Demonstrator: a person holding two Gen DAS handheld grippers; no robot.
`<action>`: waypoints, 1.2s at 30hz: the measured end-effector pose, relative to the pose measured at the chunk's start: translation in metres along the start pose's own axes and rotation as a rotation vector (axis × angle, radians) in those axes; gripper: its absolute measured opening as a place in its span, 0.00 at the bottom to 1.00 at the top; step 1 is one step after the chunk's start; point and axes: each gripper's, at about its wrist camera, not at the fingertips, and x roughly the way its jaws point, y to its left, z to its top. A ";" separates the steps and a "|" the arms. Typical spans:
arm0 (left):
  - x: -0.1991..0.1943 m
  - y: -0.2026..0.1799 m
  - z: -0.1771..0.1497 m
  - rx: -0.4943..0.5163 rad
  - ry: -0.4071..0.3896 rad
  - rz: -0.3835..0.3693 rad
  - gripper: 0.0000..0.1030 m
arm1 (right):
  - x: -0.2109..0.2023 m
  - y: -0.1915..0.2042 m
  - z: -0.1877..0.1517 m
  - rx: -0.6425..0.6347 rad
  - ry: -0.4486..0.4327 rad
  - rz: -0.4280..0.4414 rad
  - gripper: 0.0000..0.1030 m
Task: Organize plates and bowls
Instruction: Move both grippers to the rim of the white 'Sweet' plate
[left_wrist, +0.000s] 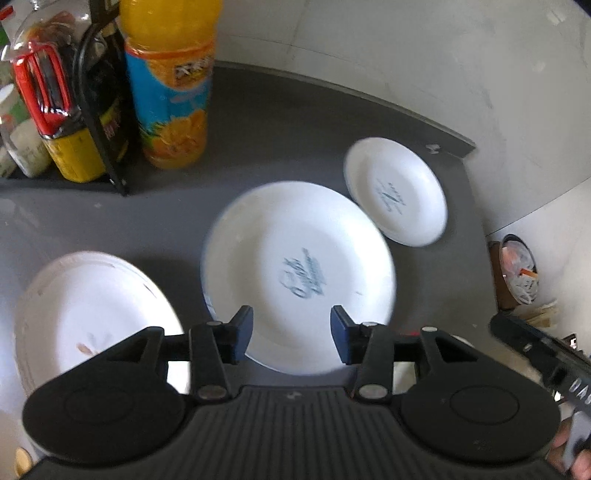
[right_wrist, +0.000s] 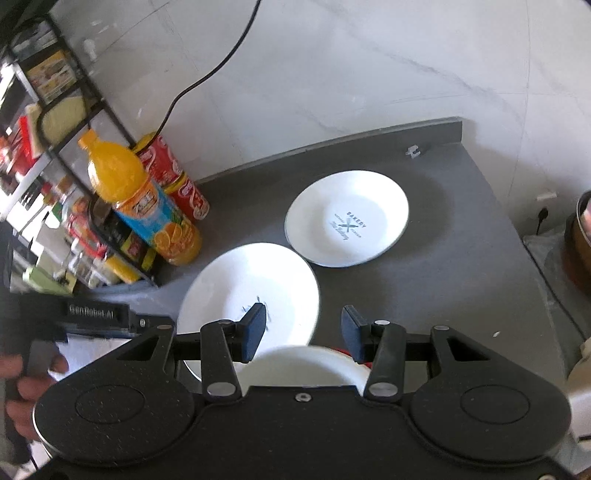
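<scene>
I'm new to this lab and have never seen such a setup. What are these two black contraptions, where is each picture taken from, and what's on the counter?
No robot is here: a person holds a two-finger gripper in each hand, and a fisheye camera on each one looks forward along its fingers. One picture is from the left gripper, the other from the right gripper. Both are open and hold nothing.

On the grey counter lie white plates: a small plate printed "BAKERY" near the far corner, a large plate in the middle, and another plate at the left. A white bowl sits just under the right gripper. An orange juice bottle stands beside a black rack of groceries.
</scene>
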 end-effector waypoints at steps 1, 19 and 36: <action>0.000 0.006 0.004 0.008 -0.001 0.001 0.43 | 0.004 0.004 0.004 0.021 -0.003 -0.001 0.44; 0.052 0.065 0.046 0.050 0.033 -0.011 0.44 | 0.080 0.030 0.020 0.172 0.105 -0.163 0.45; 0.102 0.070 0.051 0.018 0.082 -0.002 0.40 | 0.139 0.007 0.025 0.178 0.268 -0.226 0.44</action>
